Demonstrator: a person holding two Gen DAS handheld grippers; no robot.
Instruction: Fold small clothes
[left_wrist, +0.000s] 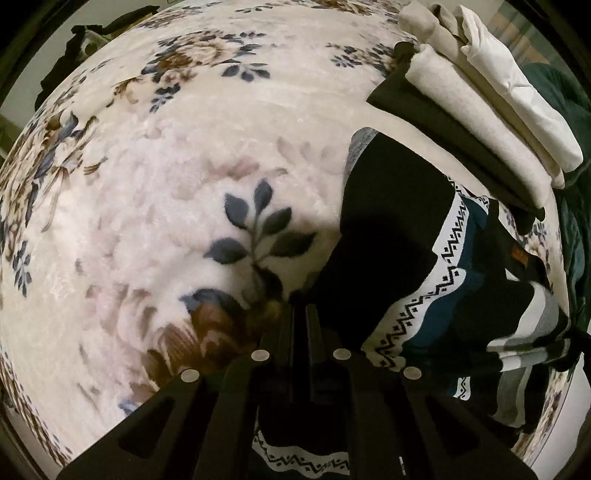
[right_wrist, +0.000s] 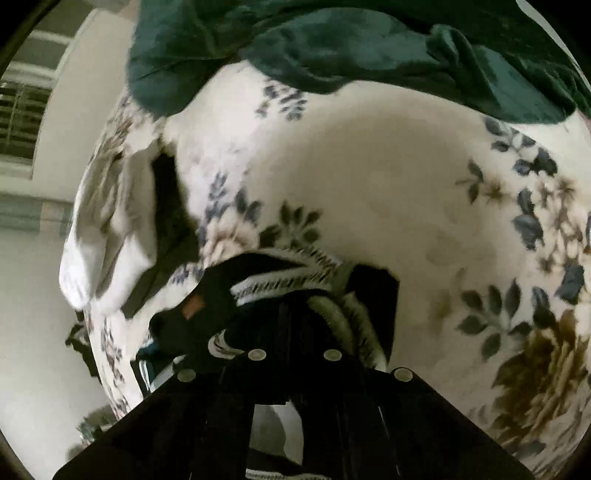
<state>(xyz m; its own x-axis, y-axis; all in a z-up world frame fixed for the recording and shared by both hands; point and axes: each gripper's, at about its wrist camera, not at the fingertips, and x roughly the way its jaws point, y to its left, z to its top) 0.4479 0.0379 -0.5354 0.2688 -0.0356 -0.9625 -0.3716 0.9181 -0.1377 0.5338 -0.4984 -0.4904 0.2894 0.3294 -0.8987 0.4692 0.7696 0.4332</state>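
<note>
- The patterned garment, black with white zigzag bands and a teal stripe, lies on a cream floral blanket in the left wrist view, spread to the right of centre and running down to the near edge.
- The left gripper sits at the near centre of this view, its two dark fingers pressed together at the near left edge of the garment; black cloth lies around the tips, but whether any is pinched between the jaws cannot be told.
- At the far right, a stack of folded clothes rests on the blanket, with cream and white pieces on top of a dark one. It sits just beyond the garment.
- A dark green cloth shows at the far right edge, behind the stack.
- In the right wrist view, which is somewhat blurred, the same patterned garment is bunched at the near centre, its white zigzag bands curling over black cloth, with a small orange tag on its left part.
- The right gripper has its jaws drawn together with bunched cloth of the garment gathered at the tips, so it appears clamped on the garment.
- The stack of folded clothes appears at the left, white over dark.
- The dark green cloth lies rumpled across the far side of the blanket.
</note>
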